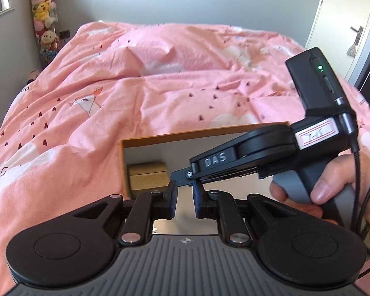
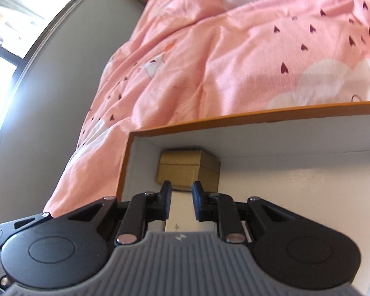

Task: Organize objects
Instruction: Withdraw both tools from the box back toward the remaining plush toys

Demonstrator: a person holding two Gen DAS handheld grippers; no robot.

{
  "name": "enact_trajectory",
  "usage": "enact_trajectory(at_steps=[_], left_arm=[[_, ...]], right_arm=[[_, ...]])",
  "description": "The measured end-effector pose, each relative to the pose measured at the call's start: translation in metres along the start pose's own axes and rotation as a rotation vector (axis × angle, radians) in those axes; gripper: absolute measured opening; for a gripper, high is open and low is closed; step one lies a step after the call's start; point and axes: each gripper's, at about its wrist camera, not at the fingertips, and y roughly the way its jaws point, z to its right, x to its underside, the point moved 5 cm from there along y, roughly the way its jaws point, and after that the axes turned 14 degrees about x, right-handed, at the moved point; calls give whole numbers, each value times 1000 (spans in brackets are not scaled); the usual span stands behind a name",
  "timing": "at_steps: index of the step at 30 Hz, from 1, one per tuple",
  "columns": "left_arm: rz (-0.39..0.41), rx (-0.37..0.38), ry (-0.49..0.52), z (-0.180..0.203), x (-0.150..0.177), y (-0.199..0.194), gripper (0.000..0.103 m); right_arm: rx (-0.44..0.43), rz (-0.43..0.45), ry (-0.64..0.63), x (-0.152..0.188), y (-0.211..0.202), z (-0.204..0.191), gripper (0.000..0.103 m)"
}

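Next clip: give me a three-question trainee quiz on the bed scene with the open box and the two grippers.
1. True or false: the orange-edged box lies on the pink bedspread.
2. What sits in the box's far left corner? A) a plush toy B) a small tan carton C) a bottle
3. Fill in: nothing is held between the fingers of the left gripper, and the right gripper hangs over the box's ____ inside.

Key
1. True
2. B, the small tan carton
3. white
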Motion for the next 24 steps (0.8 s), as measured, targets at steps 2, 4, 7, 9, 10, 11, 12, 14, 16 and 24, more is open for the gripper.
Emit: enact_trajectory(at_steps=[2, 4, 7, 9, 10, 11, 12, 14, 16, 24], left_arm=[[30, 6, -6, 12, 5, -11, 18], [65, 9, -6, 24, 11, -23, 19], [102, 10, 2, 39, 21, -40, 23], [109, 6, 9, 47, 27, -49, 23], [111, 1, 18, 51, 30, -54, 23], [112, -2, 28, 55, 33, -59, 23], [106, -8, 34, 58, 37, -62, 23], [75, -15, 51, 64, 45, -67, 23], [38, -18, 62, 69, 57, -70, 23], [-64, 21, 33, 64, 105, -72, 23]], right_arm=[[12, 43, -38, 10, -19, -3, 21], [20, 97, -73, 21, -38, -4, 21], [18, 197, -111, 38, -71, -4, 21], [28, 254, -132, 51, -90, -3, 21], [28, 272, -140, 57, -98, -3, 21], [29, 288, -152, 65, -106, -2, 21], [26, 298, -164, 72, -112, -2, 21], [18, 322, -185, 89, -126, -2, 21], [11, 337, -209, 105, -136, -3, 21], [91, 324, -259, 167, -155, 0, 30]])
